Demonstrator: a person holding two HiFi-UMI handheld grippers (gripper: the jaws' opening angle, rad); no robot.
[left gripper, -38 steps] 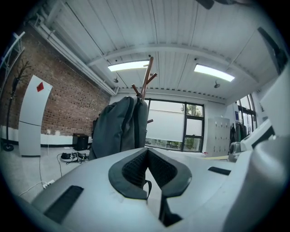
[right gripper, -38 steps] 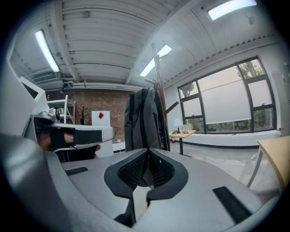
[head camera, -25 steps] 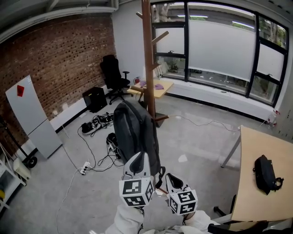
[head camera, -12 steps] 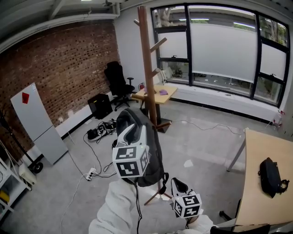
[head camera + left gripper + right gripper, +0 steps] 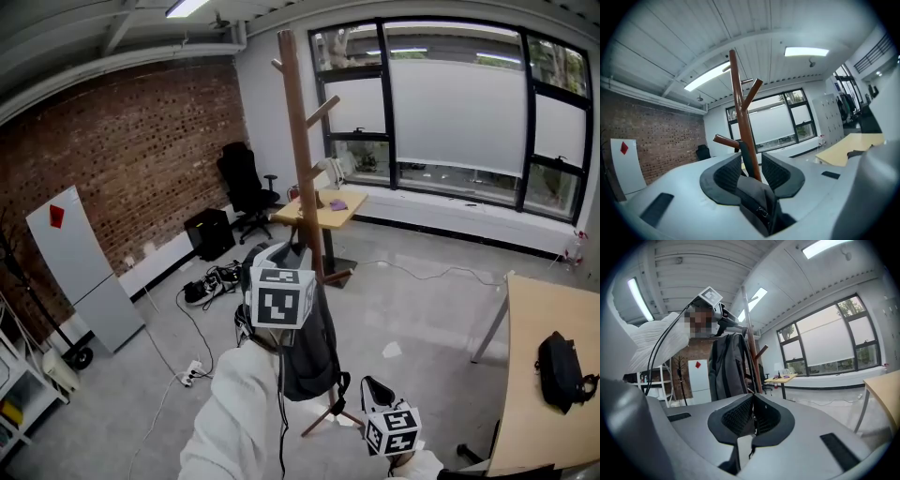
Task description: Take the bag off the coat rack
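Left gripper (image 5: 751, 172) rose up coat rack (image 5: 298, 141) since second ago; jaws just opened, bag (image 5: 309, 349) top loose between. I kept right gripper (image 5: 752, 420) clamped on strap (image 5: 733, 460).

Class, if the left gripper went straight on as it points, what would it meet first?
The bag, whose top lies between the left gripper's jaws, which have just been opening; then probably the coat rack.
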